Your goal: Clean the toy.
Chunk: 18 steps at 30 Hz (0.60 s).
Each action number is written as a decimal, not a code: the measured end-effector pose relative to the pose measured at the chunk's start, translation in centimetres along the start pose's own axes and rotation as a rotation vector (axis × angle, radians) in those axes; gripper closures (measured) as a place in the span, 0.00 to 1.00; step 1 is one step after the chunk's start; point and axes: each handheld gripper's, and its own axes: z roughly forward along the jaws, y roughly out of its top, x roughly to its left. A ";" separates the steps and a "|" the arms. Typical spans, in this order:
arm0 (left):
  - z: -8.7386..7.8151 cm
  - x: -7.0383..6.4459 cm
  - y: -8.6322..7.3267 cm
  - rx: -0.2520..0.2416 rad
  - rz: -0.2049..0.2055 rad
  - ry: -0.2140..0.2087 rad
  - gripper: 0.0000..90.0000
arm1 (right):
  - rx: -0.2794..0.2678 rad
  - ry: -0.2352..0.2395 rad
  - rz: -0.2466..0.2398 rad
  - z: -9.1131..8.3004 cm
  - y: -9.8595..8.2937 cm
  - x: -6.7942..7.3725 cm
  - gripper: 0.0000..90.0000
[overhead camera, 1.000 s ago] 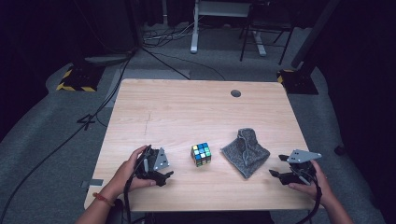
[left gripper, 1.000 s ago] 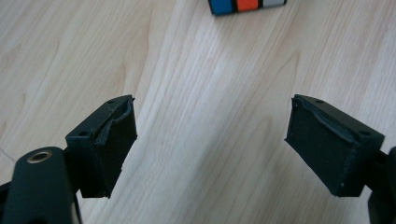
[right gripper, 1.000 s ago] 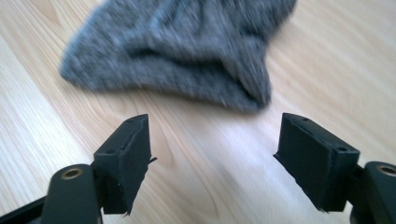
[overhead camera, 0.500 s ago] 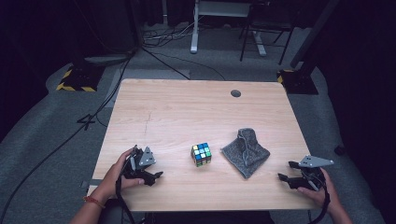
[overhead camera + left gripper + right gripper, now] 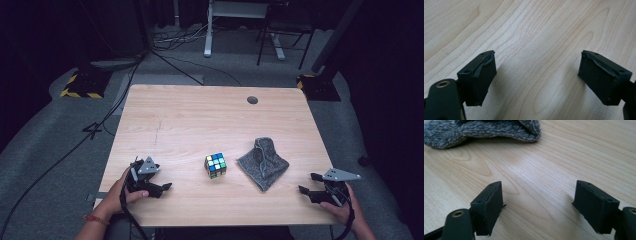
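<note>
Grey cloth (image 5: 263, 162) near table's (image 5: 200, 115) front edge, untouched; both grippers (image 5: 159, 188) (image 5: 308, 191) spread, empty. Next, probably: right approaches cloth.

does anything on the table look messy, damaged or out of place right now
The grey cloth lies crumpled and bunched at its far end, not flat. The left gripper has frayed pad edges. The puzzle cube sits intact.

I see the surface (image 5: 200, 120) lit bright from above, but the room around it is very dark. Up close, the tongs (image 5: 537, 75) cast soft shadows and look a bit blurry.
</note>
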 end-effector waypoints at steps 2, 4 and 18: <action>0.0 0.0 0.0 -0.001 0.000 0.001 0.17 | 0.000 -0.001 0.000 0.0 0.0 0.0 0.26; 0.0 0.0 0.0 -0.001 0.000 0.001 0.17 | 0.000 -0.001 0.000 0.0 0.0 0.0 0.26; 0.0 0.0 0.0 -0.002 -0.001 0.001 0.17 | 0.000 -0.006 0.005 0.0 0.0 0.1 0.26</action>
